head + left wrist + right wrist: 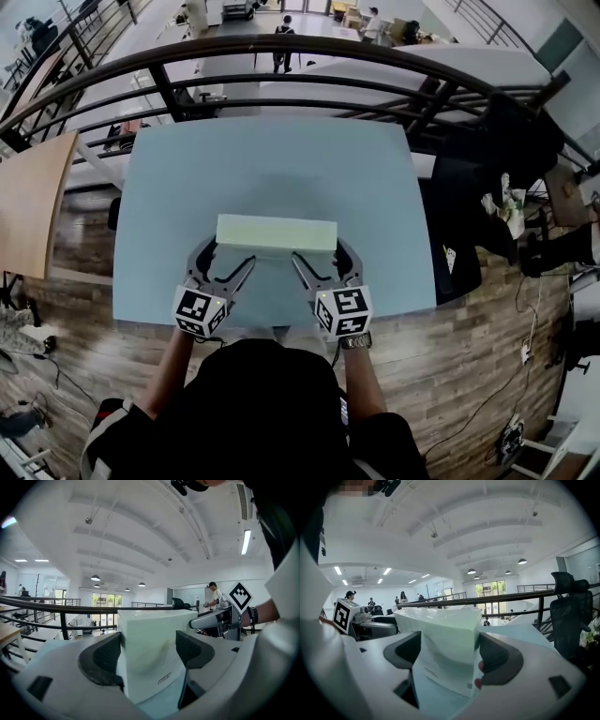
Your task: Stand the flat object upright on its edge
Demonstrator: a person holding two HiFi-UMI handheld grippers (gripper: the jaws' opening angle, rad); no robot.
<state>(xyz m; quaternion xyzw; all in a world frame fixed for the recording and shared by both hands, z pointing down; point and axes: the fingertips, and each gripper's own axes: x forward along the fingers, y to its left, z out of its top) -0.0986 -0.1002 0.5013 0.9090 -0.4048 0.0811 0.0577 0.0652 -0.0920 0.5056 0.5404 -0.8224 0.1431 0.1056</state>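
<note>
The pale blue desk spreads ahead of both claws and out to either side of them, with a dark metal railing curving across beyond its far edge. On the desk, directly in front of the two claws and spanning the gap between them, stands the box. It is a long, pale green-white slab set upright on one long edge, with its narrow top face turned to the ceiling.

The left claw has its jaws spread wide around the box's left near corner. One finger reaches along the end face, and the other lies against the broad face nearest the person. In the left gripper view the box rises above both dark pads and fills the space between them, so this claw is clamped on it. The right claw mirrors that at the box's right near corner, its jaws likewise spread and bearing on the box from both sides.

Behind each claw, towards the person, sits its marker cube. A wristwatch shows just behind the right one.
</note>
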